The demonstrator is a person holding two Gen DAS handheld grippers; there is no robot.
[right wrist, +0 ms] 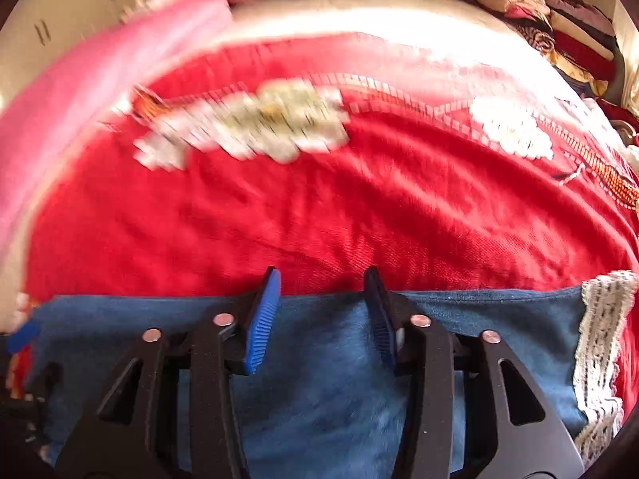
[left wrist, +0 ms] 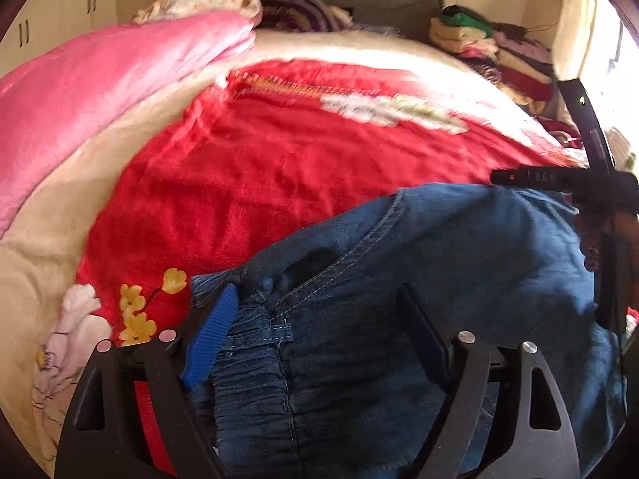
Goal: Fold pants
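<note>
Blue denim pants (left wrist: 459,247) lie on a red flowered blanket (left wrist: 259,183). Their gathered elastic waistband (left wrist: 255,363) sits low in the left wrist view, between the wide-apart fingers of my left gripper (left wrist: 317,291). The blue left pad (left wrist: 211,339) stands at the waistband's edge and does not pinch the cloth. In the right wrist view the pants (right wrist: 319,407) spread flat, with a white lace trim (right wrist: 599,343) at their right end. My right gripper (right wrist: 322,273) hovers over the denim's far edge, jaws partly apart, with nothing between the pads.
A pink quilt (left wrist: 100,92) is bunched along the left of the bed. Stacked folded clothes (left wrist: 499,52) fill the far right corner, also seen as a clothes stack (right wrist: 559,20). Pillows (left wrist: 207,0) lie by the headboard. A black tool frame (left wrist: 599,187) crosses the right edge.
</note>
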